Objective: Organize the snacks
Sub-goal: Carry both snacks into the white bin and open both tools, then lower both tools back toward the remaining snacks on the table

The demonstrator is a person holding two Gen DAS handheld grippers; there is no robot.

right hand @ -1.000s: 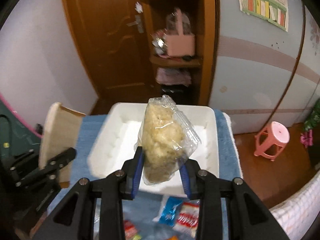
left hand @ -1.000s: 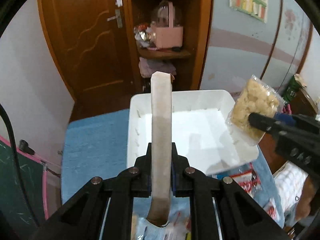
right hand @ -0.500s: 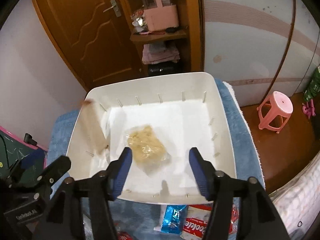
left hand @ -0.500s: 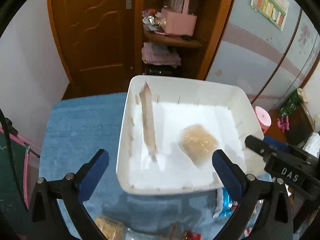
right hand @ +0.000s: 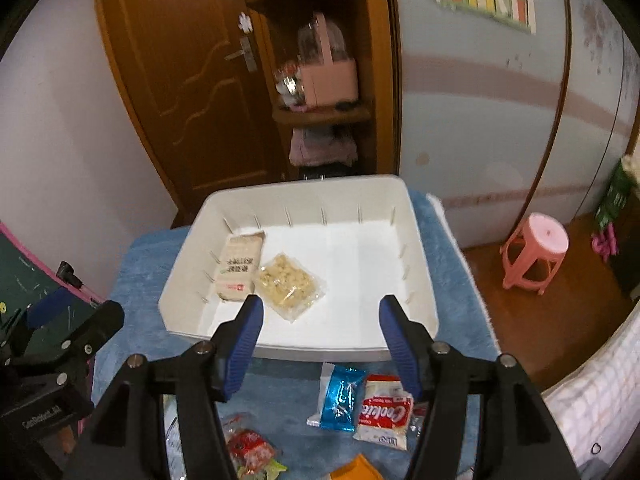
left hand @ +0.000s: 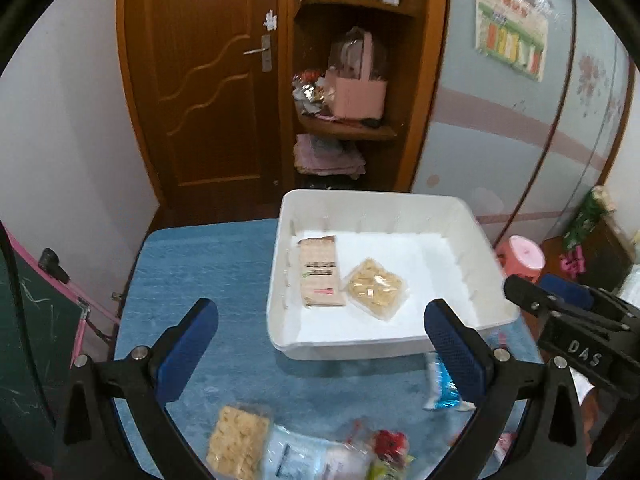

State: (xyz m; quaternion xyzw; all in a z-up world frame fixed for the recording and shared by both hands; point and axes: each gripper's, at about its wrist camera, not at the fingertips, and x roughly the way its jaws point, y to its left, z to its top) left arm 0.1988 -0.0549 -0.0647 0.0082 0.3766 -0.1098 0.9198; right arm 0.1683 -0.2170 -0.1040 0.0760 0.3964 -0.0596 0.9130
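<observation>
A white bin (left hand: 384,346) (right hand: 312,350) stands on a blue cloth. In it lie a flat beige cracker packet (left hand: 320,272) (right hand: 238,266) by the left wall and a clear bag of yellow snacks (left hand: 374,290) (right hand: 288,286) beside it. My left gripper (left hand: 320,340) is open and empty, in front of the bin. My right gripper (right hand: 320,324) is open and empty over the bin's near rim. Loose snacks lie in front: a cracker pack (left hand: 238,440), a blue packet (right hand: 342,396), a Coolie packet (right hand: 384,412), a red packet (right hand: 250,448).
The blue cloth (left hand: 200,264) covers a small table with edges on the left and right. A pink stool (right hand: 536,252) stands on the floor to the right. A wooden door (left hand: 200,80) and shelf (left hand: 352,128) are behind. A green board (left hand: 24,340) leans at the left.
Both grippers let go of their snacks into the bin and pulled back and up. The beige packet has fallen flat; the yellow bag lies beside it.
</observation>
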